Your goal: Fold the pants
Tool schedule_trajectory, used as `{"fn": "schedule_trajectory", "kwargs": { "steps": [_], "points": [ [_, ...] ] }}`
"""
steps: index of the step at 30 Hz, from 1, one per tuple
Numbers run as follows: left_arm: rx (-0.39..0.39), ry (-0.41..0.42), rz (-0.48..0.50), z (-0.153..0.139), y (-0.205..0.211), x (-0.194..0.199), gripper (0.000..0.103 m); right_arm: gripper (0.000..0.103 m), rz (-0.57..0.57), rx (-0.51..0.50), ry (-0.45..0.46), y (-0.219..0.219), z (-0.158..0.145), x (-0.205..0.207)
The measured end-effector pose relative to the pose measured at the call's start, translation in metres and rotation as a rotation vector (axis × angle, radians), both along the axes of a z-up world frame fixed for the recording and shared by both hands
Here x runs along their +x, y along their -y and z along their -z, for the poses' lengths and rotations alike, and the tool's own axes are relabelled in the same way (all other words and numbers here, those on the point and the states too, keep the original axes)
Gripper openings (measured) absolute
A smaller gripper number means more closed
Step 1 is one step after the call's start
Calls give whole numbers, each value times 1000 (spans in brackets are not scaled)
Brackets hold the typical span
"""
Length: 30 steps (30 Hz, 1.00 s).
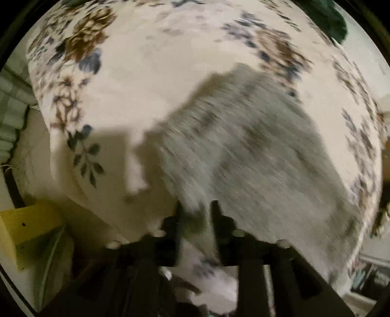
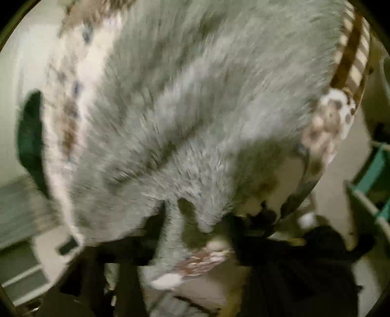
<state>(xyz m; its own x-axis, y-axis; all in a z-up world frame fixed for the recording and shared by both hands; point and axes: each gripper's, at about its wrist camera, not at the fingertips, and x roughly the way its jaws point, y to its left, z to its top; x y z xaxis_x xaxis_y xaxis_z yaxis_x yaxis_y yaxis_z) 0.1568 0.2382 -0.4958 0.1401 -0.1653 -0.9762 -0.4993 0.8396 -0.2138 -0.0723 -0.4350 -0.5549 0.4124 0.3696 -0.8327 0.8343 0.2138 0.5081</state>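
The pants [image 1: 256, 156] are grey and fuzzy and lie across a floral bedsheet [image 1: 151, 80]. In the left wrist view my left gripper [image 1: 195, 209] is shut on the near edge of the pants, with fabric pinched between its black fingers [image 1: 174, 226]. In the right wrist view the pants [image 2: 195, 97] fill most of the frame, blurred by motion. My right gripper [image 2: 195, 219] is shut on a bunched fold of the grey fabric that hangs down between its fingers. The right finger is mostly hidden by cloth.
The bed's edge drops off at the left in the left wrist view, with a yellow-green box [image 1: 26, 231] below it. A dark green cloth [image 1: 326, 17] lies at the far right of the bed. A teal crate [image 2: 373, 175] stands at the right of the right wrist view.
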Motion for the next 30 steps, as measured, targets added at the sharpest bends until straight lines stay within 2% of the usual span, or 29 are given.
{"fn": "schedule_trajectory", "kwargs": {
  "steps": [2,4,8,10,13,15,18,19,21,23,26,27,30],
  "points": [
    [-2,-7,41,-13,22,-2,49,71,67,-33,19,22,-5,-20],
    [22,2,89,-24,51,-2,59,71,170,-60,24,57,-10,-54],
    [38,35,227,-33,123,0,59,71,274,-151,84,117,-15,-87],
    [46,45,327,-32,177,2,60,71,309,-172,114,144,-7,-95],
    [49,67,446,-24,239,3,74,71,370,-148,147,178,17,-101],
    [61,80,526,-17,280,9,74,72,405,-122,196,198,34,-102],
    [102,81,663,5,344,11,74,73,444,-121,283,210,44,-100],
    [107,69,681,10,354,12,74,73,454,-118,301,214,45,-100],
    [132,36,721,29,377,11,74,72,445,-122,274,221,45,-96],
    [155,21,744,40,388,11,74,72,428,-206,221,222,21,-94],
    [191,17,756,49,394,12,79,72,406,-366,225,227,-18,-93],
    [193,18,754,50,393,14,81,72,395,-370,250,232,-22,-90],
    [188,16,747,56,390,19,89,71,346,-327,228,248,-14,-73]
  ]
}}
